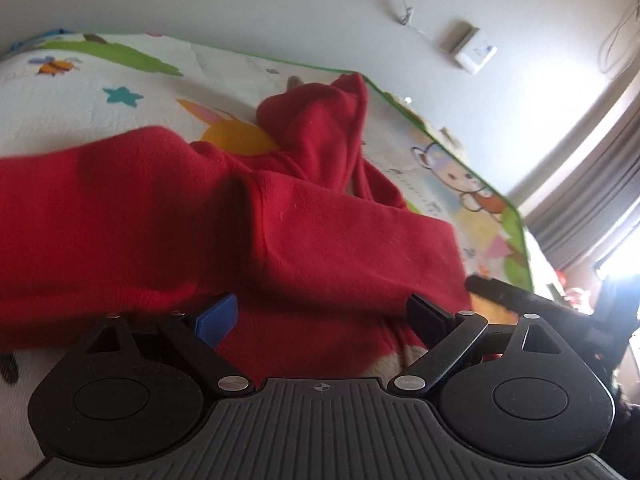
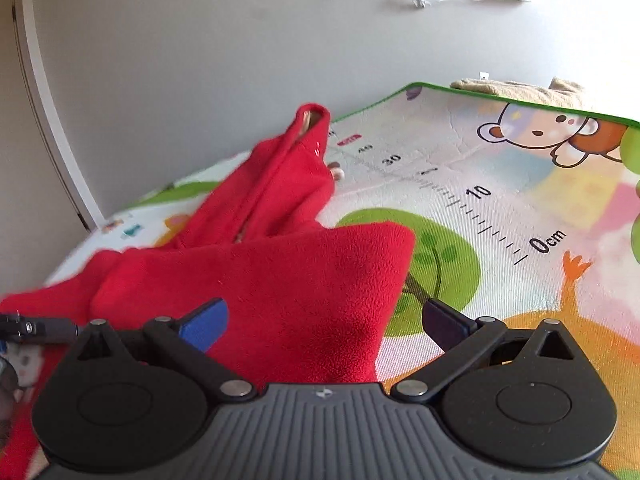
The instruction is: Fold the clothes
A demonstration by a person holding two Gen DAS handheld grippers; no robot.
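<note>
A red fleece garment [image 1: 280, 220] lies crumpled on a cartoon-print play mat [image 1: 120, 80], one narrow part stretching toward the far edge. My left gripper [image 1: 322, 312] is open just above the near fold, its blue pad [image 1: 218, 316] and black pad wide apart and pressing on nothing. In the right wrist view the red garment [image 2: 280, 280] shows a folded corner pointing right over the mat [image 2: 500, 200]. My right gripper [image 2: 324, 320] is open, with that corner lying between its spread fingers, untouched by the pads.
A beige cloth [image 2: 520, 88] lies at the mat's far edge by the grey wall. The wall carries sockets and a white box [image 1: 474, 50] with a cable. Grey curtains [image 1: 592, 184] and a bright window are on the right.
</note>
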